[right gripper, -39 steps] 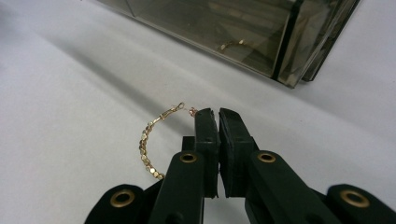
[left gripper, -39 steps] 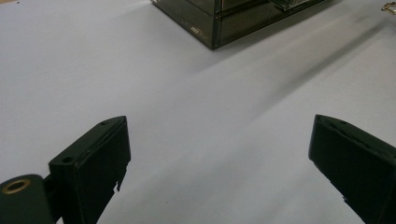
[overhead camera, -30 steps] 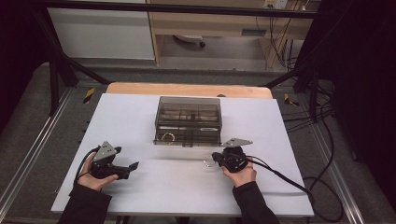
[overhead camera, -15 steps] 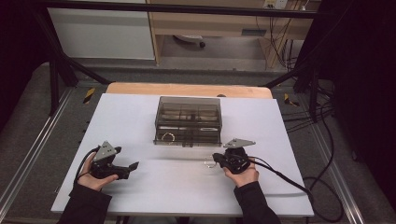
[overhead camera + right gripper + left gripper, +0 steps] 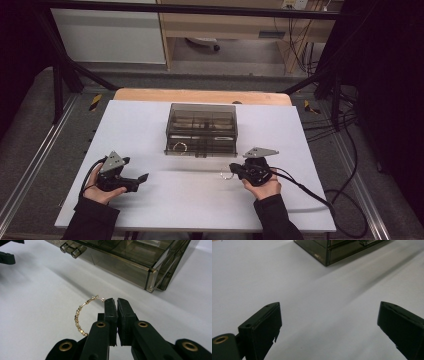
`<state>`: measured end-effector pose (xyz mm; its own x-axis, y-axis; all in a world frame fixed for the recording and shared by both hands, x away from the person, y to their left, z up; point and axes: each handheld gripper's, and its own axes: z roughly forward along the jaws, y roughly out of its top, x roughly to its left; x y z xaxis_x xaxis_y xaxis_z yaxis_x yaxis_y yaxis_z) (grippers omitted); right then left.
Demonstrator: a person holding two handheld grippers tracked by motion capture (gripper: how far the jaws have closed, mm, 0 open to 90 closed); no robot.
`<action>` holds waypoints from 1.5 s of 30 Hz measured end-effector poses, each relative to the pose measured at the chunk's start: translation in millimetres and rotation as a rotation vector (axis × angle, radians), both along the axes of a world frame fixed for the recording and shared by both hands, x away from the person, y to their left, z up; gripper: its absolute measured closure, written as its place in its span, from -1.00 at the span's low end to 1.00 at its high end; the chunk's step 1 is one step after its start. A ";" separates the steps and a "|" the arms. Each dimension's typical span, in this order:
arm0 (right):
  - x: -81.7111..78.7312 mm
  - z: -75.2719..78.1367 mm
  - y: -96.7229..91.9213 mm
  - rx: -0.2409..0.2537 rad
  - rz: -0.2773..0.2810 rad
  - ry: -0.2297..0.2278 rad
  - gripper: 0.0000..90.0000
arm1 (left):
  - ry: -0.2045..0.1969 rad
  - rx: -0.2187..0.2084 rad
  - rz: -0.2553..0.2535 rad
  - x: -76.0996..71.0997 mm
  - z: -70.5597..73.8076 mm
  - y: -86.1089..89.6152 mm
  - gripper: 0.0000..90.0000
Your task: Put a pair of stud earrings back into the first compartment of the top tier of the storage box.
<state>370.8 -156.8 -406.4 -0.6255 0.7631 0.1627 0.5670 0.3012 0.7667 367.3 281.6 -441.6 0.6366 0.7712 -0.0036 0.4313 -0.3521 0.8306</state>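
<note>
Count, past state:
- Claws: two. Left claw (image 5: 141, 178), right claw (image 5: 117, 302).
- Hands: two, one per claw.
- Gold bracelets: two. One (image 5: 82, 316) at right claw tip; one (image 5: 179, 147) inside box drawer.
- Smoked clear drawer box (image 5: 202, 129): one.
- Table (image 5: 150, 210): one.

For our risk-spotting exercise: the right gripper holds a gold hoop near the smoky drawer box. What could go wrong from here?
1. The right gripper pinches only a thin edge of the gold hoop; it may slip or bend.
2. The open drawer looks shallow; the hoop could catch its front wall.
3. The light box might slide if bumped.
</note>
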 end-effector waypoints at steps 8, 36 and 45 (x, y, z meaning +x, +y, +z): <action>-1.3 9.8 1.7 -0.005 0.012 -0.020 0.94 | 0.001 0.000 0.000 0.0 -0.2 -0.2 -0.88; 4.7 45.6 12.4 0.023 0.043 -0.078 0.94 | 0.002 -0.004 0.001 0.0 0.0 0.3 -0.88; 8.6 55.4 16.8 0.028 0.043 -0.092 0.94 | 0.002 -0.003 0.000 0.1 -0.3 0.2 -0.88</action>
<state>379.5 -140.0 -351.0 -0.6712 0.7308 0.1243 0.4807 0.3015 0.8234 367.4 281.8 -441.9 0.6366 0.7711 -0.0076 0.4334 -0.3496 0.8307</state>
